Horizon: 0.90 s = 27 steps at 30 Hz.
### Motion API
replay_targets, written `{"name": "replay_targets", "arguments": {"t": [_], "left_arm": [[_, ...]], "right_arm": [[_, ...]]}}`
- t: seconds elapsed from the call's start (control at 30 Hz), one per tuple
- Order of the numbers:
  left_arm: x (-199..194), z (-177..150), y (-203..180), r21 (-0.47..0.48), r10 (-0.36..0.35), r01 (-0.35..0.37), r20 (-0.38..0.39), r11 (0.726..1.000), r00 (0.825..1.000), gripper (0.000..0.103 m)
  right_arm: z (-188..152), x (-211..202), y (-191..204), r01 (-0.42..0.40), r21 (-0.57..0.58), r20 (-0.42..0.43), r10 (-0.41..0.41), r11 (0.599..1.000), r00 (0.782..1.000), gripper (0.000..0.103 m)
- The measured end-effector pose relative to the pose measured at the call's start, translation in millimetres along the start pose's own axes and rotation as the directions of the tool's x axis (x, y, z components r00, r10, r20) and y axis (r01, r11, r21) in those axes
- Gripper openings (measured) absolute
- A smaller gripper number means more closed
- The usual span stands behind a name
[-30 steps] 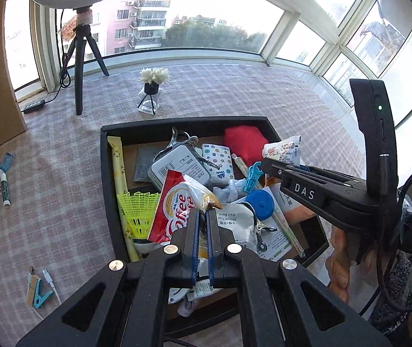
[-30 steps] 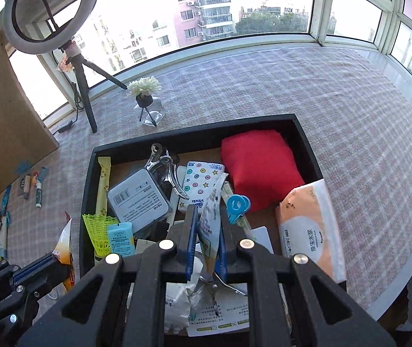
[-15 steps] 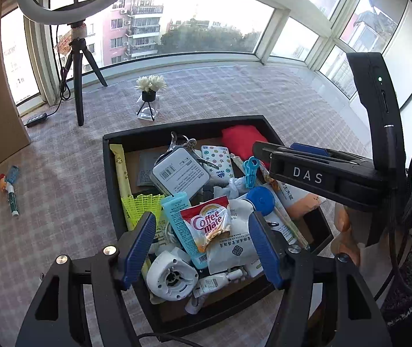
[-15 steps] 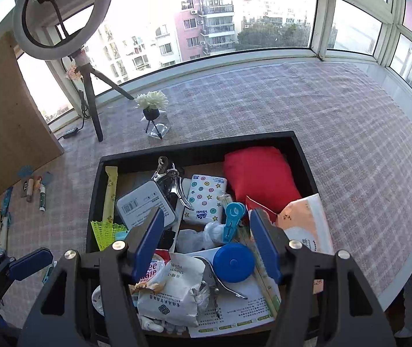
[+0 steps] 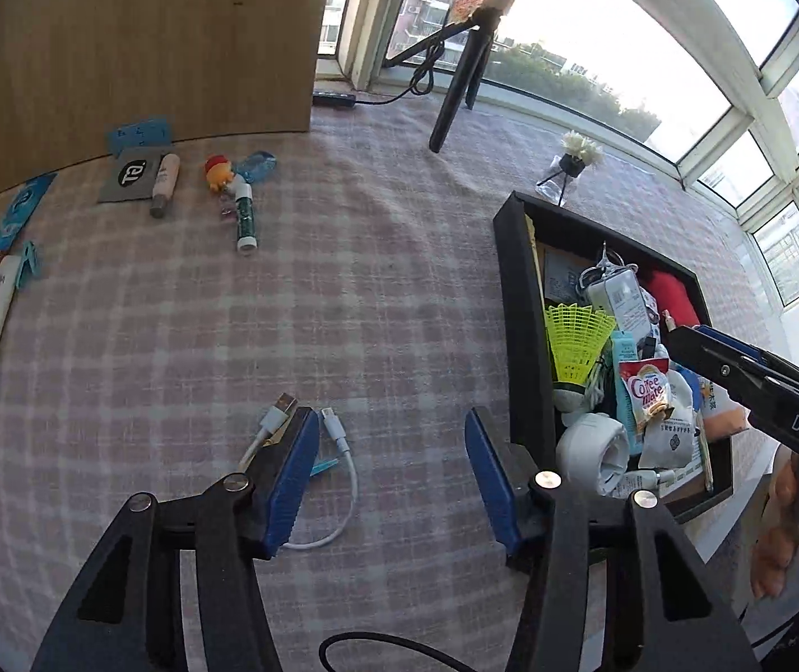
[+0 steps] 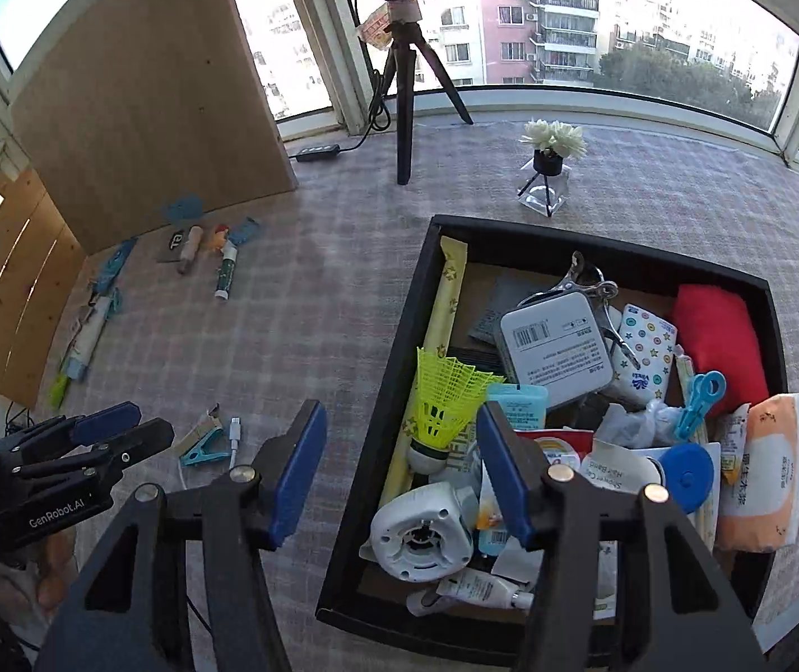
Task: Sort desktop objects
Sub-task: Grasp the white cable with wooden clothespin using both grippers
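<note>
Both your grippers are between picks: left gripper [image 5: 391, 451] jaws parted and just been narrowing, nothing between them but checked cloth, the white USB cable [image 5: 338, 467] lying just inside its left finger; right gripper [image 6: 402, 462] likewise parted, narrowing, empty, straddling the near-left wall of the black tray [image 6: 399, 336]. Unsorted clutter sits in the tray beyond your right fingers, yellow shuttlecock [image 6: 447, 400] just ahead of the right-hand finger. Judged next: pick one target, centre it between the pads, then close; mind neighbouring items snagging
</note>
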<state>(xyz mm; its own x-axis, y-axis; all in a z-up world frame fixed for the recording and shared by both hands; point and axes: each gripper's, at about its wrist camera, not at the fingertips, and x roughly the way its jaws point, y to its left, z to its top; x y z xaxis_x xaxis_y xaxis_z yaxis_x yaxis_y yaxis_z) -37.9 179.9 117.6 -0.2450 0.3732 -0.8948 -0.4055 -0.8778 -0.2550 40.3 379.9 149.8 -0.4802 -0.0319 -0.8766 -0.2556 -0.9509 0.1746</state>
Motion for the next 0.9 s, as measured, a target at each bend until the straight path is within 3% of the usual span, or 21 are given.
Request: {"name": "replay_targets", "arguments": {"t": [0.1,0.27,0.4,0.5,0.9], "left_arm": [[10,-16,40,-0.099,0.022,-0.027,-0.053,0.995,0.998,0.041],[34,-39,84,-0.256,-0.042,0.004,-0.145,0.967,0.988,0.035],[50,-45,88,-0.264,-0.011,-0.037,-0.179,0.964,0.984,0.033],[62,-48,88,-0.291,-0.016,-0.045,-0.204,0.956,0.979,0.023],[71,-51,60,-0.244,0.071,-0.122,-0.206,0.962,0.976,0.008]], "right_arm": [[-7,26,32,-0.074,-0.045,-0.078,0.07,0.996,0.994,0.047],[-22,83,73,-0.169,-0.052,-0.249,0.151,0.984,0.957,0.033],[-33,112,93,-0.182,-0.062,-0.318,0.153,0.981,0.936,0.029],[-37,125,96,-0.17,-0.056,-0.343,0.141,0.984,0.929,0.027],[-40,153,101,-0.177,-0.037,-0.392,0.149,0.984,0.908,0.019]]}}
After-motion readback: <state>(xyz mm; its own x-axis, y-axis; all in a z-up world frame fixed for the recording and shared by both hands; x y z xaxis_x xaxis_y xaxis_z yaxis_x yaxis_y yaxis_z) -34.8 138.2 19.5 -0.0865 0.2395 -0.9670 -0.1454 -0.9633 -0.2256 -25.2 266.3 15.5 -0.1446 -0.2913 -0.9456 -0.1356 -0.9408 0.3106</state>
